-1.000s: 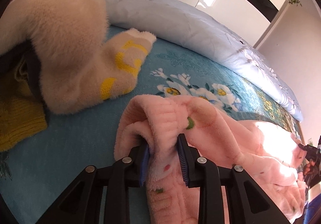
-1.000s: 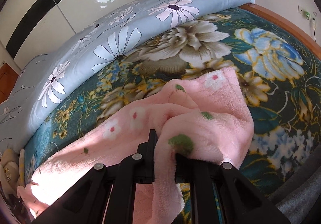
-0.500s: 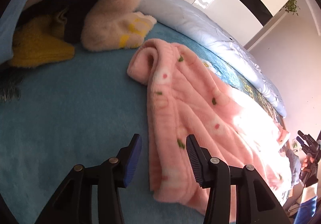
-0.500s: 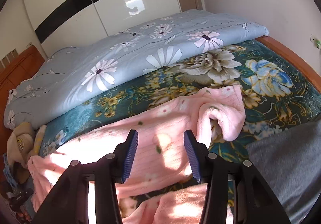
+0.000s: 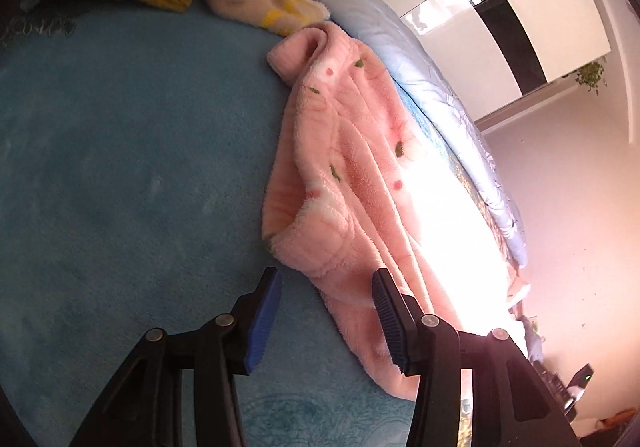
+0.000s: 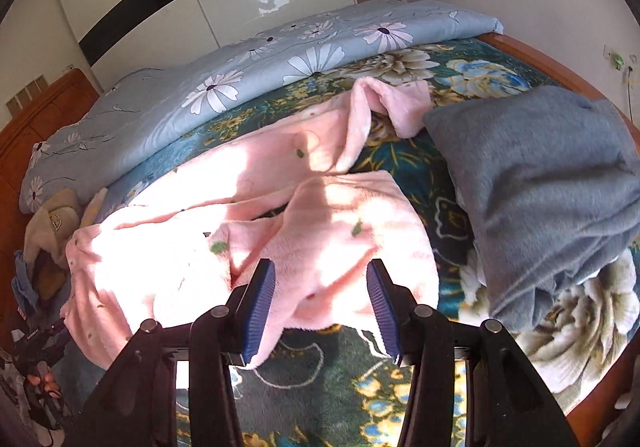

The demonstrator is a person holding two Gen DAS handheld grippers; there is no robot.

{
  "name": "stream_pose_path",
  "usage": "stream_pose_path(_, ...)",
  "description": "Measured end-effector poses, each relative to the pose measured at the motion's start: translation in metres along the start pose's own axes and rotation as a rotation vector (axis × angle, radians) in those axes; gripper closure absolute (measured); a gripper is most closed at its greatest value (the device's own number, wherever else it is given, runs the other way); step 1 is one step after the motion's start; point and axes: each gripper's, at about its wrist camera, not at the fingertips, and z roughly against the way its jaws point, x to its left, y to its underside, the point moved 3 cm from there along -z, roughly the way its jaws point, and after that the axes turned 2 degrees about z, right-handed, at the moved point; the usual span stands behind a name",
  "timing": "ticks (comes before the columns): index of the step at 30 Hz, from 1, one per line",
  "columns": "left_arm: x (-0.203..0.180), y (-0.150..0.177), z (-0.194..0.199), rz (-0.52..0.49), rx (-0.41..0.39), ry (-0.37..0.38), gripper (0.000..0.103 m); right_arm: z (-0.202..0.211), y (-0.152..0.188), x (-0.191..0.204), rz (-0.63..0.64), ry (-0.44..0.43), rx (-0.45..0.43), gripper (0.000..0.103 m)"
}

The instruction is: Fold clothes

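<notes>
Left gripper [image 5: 326, 313] above bed, fingers spread wide, holding nothing | right gripper [image 6: 320, 309] likewise spread, empty | pink fleece garment [image 6: 256, 215] lies flat on bed [image 5: 120, 167] | bare blue cover left of its hem, grey garment [image 6: 540, 183] near its right.

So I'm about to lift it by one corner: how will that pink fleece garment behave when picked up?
The pink fleece garment will probably go floppy and sag, since it already lies in soft folds on the bed. Its thick pile suggests some bulk but little weight. The ribbed pads of the right gripper should hold it without slipping.
</notes>
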Motion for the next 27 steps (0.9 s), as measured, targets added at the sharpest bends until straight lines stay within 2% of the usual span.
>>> stream_pose_path(6, 0.002, -0.006, -0.016, 0.131, 0.009, 0.062, 0.052, -0.018, 0.028, -0.03, -0.088, -0.01, 0.071, 0.054)
stream_pose_path(9, -0.001, -0.01, -0.02, 0.186, 0.002, 0.081, 0.051, -0.03, 0.029, -0.033, -0.13, -0.043, 0.077, 0.054)
stream_pose_path(13, -0.013, -0.012, -0.024, 0.18, 0.003, 0.08, 0.048, -0.037, 0.034, -0.034, -0.197, -0.085, 0.086, 0.054)
stream_pose_path(17, -0.018, -0.016, -0.028, 0.173, 0.002, 0.078, 0.047, -0.03, 0.043, -0.028, -0.182, -0.123, 0.1, 0.054)
stream_pose_path(21, -0.015, -0.019, -0.037, 0.221, -0.009, 0.06, 0.049, -0.033, 0.047, -0.026, -0.173, -0.124, 0.109, 0.054)
stream_pose_path(23, -0.013, -0.02, -0.036, 0.238, -0.045, 0.049, 0.049, -0.037, 0.046, -0.031, -0.201, -0.127, 0.109, 0.054)
stream_pose_path(25, -0.014, -0.021, -0.032, 0.225, -0.084, 0.033, 0.053, -0.039, 0.045, -0.037, -0.241, -0.15, 0.101, 0.054)
stream_pose_path(27, -0.017, -0.024, -0.029, 0.191, -0.102, 0.004, 0.071, -0.039, 0.043, -0.041, -0.274, -0.169, 0.086, 0.054)
